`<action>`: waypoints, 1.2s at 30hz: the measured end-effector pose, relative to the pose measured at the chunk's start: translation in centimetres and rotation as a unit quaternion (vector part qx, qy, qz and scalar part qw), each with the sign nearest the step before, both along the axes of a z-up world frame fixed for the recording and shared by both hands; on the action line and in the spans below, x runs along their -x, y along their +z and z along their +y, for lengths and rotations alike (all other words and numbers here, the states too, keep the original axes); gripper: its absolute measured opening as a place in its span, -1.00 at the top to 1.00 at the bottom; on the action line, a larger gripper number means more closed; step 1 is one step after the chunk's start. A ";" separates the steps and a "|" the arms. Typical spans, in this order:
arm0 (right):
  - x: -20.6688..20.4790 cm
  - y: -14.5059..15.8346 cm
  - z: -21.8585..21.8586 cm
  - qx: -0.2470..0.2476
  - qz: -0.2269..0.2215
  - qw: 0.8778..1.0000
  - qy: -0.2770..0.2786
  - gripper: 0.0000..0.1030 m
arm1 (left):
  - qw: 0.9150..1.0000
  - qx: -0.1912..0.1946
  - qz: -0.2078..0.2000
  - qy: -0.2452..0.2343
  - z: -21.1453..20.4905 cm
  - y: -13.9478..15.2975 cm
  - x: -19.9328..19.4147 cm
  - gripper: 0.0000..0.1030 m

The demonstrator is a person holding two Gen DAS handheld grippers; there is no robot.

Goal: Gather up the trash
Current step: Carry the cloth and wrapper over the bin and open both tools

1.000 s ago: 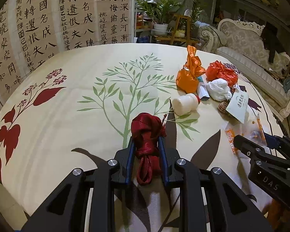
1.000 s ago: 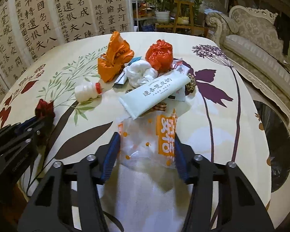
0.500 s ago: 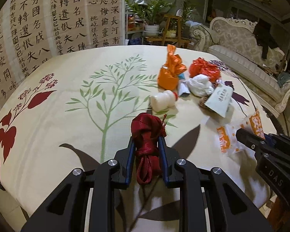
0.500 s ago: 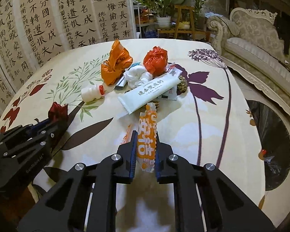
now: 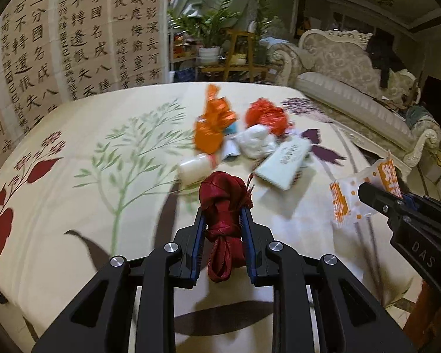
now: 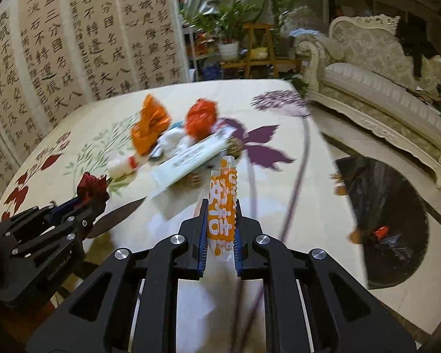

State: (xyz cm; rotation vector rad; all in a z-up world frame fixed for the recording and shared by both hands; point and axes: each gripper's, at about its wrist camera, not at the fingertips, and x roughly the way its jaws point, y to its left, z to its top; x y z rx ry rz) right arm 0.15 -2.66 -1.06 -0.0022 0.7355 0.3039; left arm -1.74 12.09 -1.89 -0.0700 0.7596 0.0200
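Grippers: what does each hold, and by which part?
Left gripper: red ribbon bundle, gripped around its knotted middle. Right gripper: orange-white wrapper, near its lower end.

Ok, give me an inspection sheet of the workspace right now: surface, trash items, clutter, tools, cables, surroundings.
Surface: round table under a cream cloth printed with leaves and flowers.
Job's things: red ribbon bundle and orange-and-white snack wrapper, both held; orange foil wrapper, red-orange crumpled wrapper, white crumpled plastic, small white bottle lying on its side, pale green packet on the table.
Clutter: pine cone beside the packet.
Tools: left tool shut on the ribbon bundle; right tool shut on the snack wrapper.
Cables: nothing seen.
Surroundings: black-lined bin on the floor right of the table, calligraphy screen, potted plants, ornate sofa.
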 end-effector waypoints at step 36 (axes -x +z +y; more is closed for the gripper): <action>-5.2 -2.6 -21.5 -0.019 -0.001 0.972 -0.234 0.72 | 0.979 -0.028 -0.007 -0.200 -22.6 -0.6 -9.8 0.52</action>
